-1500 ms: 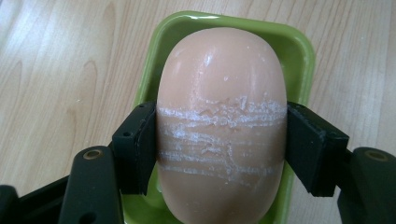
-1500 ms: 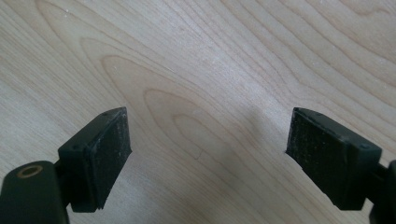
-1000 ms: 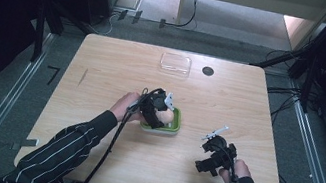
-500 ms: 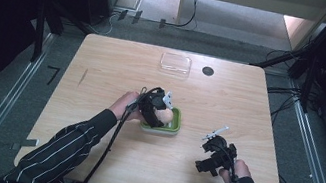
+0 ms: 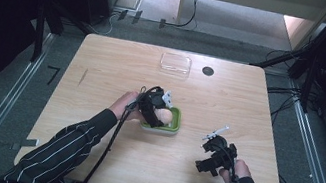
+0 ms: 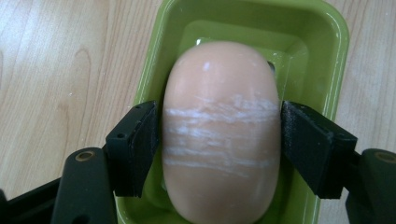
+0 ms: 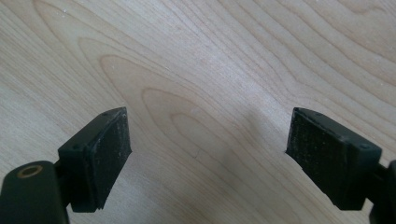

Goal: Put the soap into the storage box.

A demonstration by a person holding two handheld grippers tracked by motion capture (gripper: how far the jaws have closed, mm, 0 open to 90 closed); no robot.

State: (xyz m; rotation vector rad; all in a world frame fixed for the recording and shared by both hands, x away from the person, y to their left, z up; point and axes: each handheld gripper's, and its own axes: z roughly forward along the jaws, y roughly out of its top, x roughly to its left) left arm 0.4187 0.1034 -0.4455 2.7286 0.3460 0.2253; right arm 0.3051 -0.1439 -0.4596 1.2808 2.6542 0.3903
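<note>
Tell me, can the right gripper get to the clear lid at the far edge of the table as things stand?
Probably yes. The right gripper has open, empty jaws over bare table, and nothing stands between it and the clear lid. The left gripper with the soap in the green dish sits off to the side.

Soap (image 6: pixel 222 130) in dish (image 6: pixel 327 42), lid (image 5: pixel 175 65) behind on table (image 5: pixel 105 61)

We see dark sleeves with thin white stripes on both arms. The left gripper (image 5: pixel 159 114) is black, a black cable trailing back along the sleeve. The right gripper (image 5: pixel 212 143) is black too, with a pale plate on top. Up close, black foam-faced pads (image 7: pixel 112 140), a brass-ringed screw hole beside them.
</note>
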